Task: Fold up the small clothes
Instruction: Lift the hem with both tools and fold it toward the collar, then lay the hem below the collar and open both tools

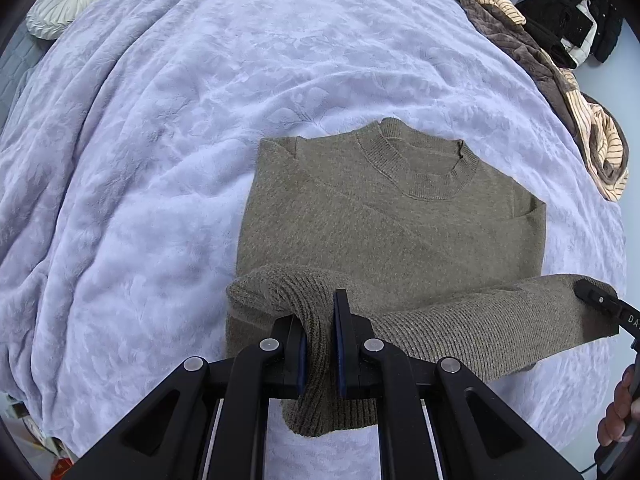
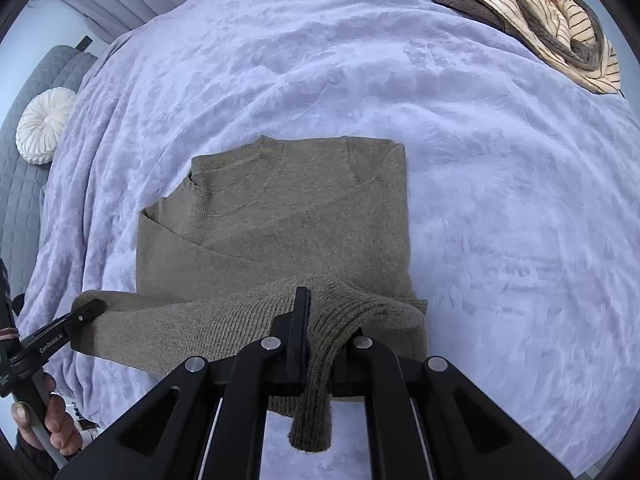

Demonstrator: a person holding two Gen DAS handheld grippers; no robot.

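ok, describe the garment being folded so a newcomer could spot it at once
Start from the pale lilac blanket covering the bed. Near its front edge lies the olive-brown knit sweater, collar away from the cameras, its ribbed hem pinched by the left claw and the right claw. Unlike the crumpled brown-and-striped clothes at the far edge, it is plain, single-coloured and laid flat.
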